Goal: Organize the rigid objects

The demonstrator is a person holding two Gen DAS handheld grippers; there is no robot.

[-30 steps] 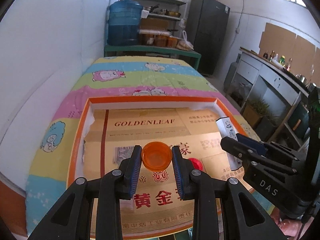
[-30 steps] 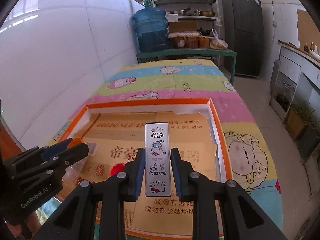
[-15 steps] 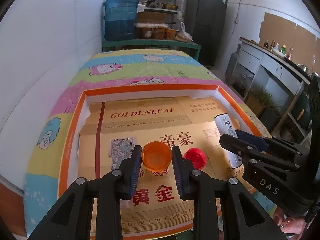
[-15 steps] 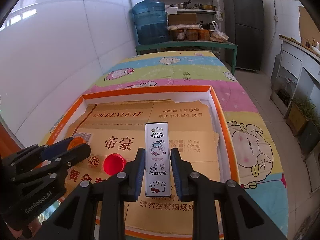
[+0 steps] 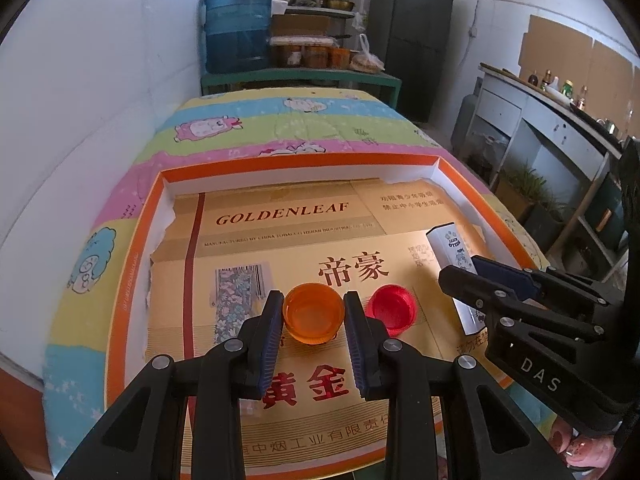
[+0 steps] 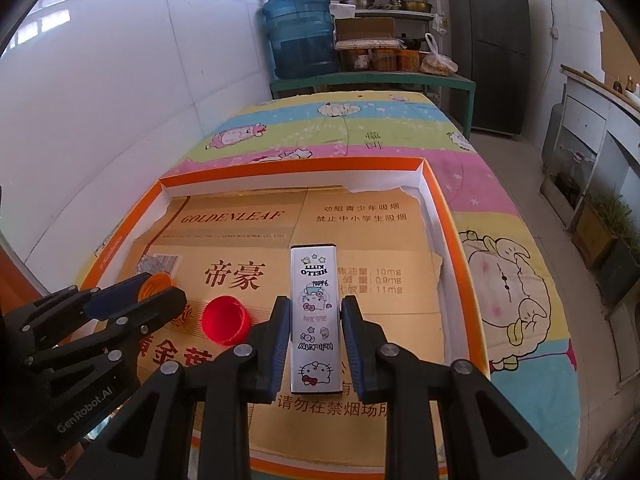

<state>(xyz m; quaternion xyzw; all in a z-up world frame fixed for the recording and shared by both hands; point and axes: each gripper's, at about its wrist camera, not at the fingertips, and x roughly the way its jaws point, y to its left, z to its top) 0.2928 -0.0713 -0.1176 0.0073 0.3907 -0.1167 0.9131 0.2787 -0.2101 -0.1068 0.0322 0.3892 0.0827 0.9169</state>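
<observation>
My left gripper is shut on an orange bottle cap, hollow side up, just above the cardboard floor of the orange-rimmed tray. A red bottle cap lies loose on the cardboard right beside it. My right gripper is shut on a long white tin with cartoon cat pictures, held lengthwise over the tray. In the right wrist view the red cap sits to the left of the tin, and the left gripper with the orange cap is further left.
The tray lies on a table with a striped cartoon cloth, next to a white wall on the left. Behind stand a blue water jug, a green shelf with jars and a dark fridge. A counter runs along the right.
Both views have tipped down and drawn a little closer to the tray floor, and the red cap has come fully into sight. Both grips are unchanged.
</observation>
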